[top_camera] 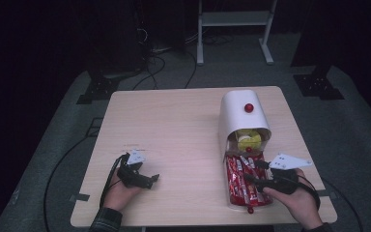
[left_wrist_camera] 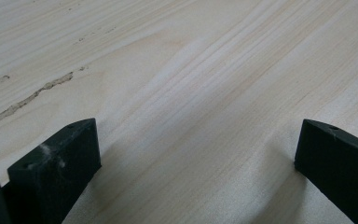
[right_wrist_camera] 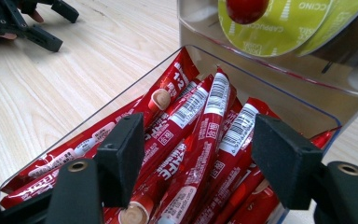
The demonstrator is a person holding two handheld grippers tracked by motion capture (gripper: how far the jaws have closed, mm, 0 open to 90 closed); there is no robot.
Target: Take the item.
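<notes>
Right gripper (right_wrist_camera: 191,161) jaws wide, nothing pinched, over red sachets (right_wrist_camera: 200,140) in drawer (right_wrist_camera: 88,119): light, floppy, slick foil, prob best pinched mid-length; left gripper (left_wrist_camera: 196,154) wide, idle

Red stick sachets (right_wrist_camera: 200,140) with white barcodes, lying lengthwise and piled loosely — in the pulled-out clear drawer (right_wrist_camera: 98,114), below a compartment of green capsules (right_wrist_camera: 279,28)

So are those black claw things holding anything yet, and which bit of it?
No, nothing is held. The right gripper hovers open over the red stick packets in the clear drawer; the left gripper is open on the wooden table.
</notes>
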